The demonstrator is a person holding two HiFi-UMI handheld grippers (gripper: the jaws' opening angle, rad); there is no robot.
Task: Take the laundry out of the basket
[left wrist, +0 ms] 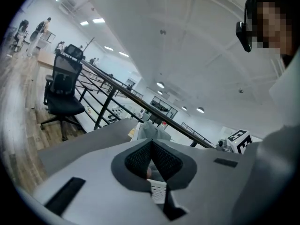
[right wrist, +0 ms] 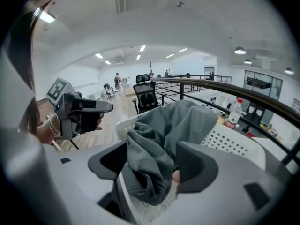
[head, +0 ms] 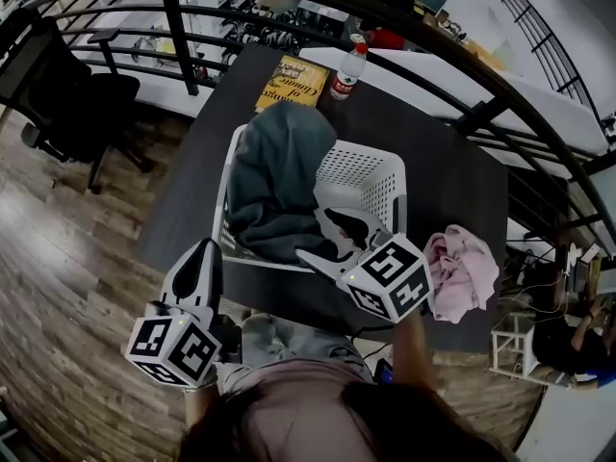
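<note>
**Grey garment next, right jaws spread over it**

From the head view, I am looking down on the white basket (head: 373, 173) standing on the dark table (head: 438, 157). A big grey garment (head: 279, 171) is heaped in it, rising above the rim and slumping over the near wall. A pink garment (head: 462, 272) is already lying out on the table to the right of the basket. My right gripper (head: 332, 241) is reaching in at the basket's near edge, over the grey folds. My left gripper (head: 206, 250) is hanging back, off the table's near-left edge.

In the left gripper view, my left fingers are standing together, tips meeting, with nothing clamped between them. The grey heap is showing just past them, still well ahead.

In the right gripper view, my right fingers are standing wide apart, and a thick fold of the grey garment is bulging between them. The pads are not pressing on it, as far as I can tell, so nothing is held yet.

I am judging this cloth soft and limp, heavier than the pink piece, and sure to drape and drag when lifted. A thin edge would likely slip out. I would take the bunched fold now between my fingers, closing deep on several layers, and lift high enough for the tail to clear the rim.
</note>
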